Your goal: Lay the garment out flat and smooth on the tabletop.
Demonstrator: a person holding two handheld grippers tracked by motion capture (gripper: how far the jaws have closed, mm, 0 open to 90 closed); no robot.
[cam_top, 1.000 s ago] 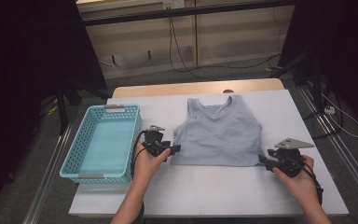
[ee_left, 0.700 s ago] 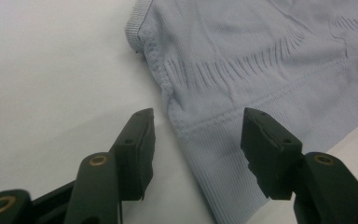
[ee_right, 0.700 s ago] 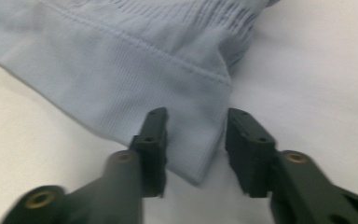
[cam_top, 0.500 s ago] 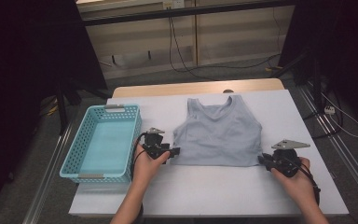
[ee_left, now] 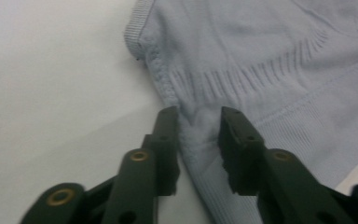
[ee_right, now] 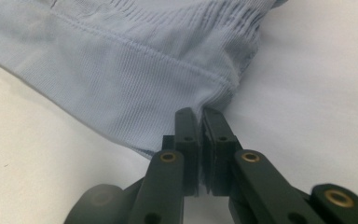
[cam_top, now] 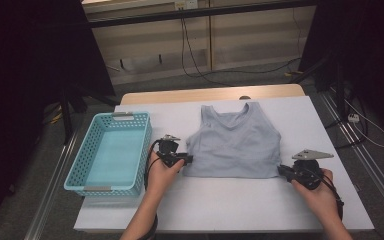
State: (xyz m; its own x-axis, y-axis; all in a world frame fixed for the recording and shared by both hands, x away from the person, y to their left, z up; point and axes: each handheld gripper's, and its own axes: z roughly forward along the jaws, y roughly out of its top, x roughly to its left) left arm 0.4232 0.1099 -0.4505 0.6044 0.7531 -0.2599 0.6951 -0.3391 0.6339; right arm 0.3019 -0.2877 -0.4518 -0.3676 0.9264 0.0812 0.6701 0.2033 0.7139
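A light blue sleeveless top (cam_top: 235, 145) lies flat on the white table (cam_top: 230, 210), neckline away from me. My left gripper (cam_top: 185, 160) is at the hem's left corner. Its jaws have just been closing, and in the left gripper view (ee_left: 198, 114) a puckered fold of the top (ee_left: 270, 60) is pinched between the pads. My right gripper (cam_top: 282, 170) is at the hem's right corner. Its jaws have also just closed, and in the right gripper view (ee_right: 200, 113) they are tight on the corner of the top (ee_right: 121, 60).
A turquoise mesh basket (cam_top: 80, 152) stands on the table's left side, close beside my left hand. Bare white table lies in front of the hem. Cables trail over the floor beyond the far edge.
Both hands have stayed at the hem's two corners. The top has not shifted on the table.
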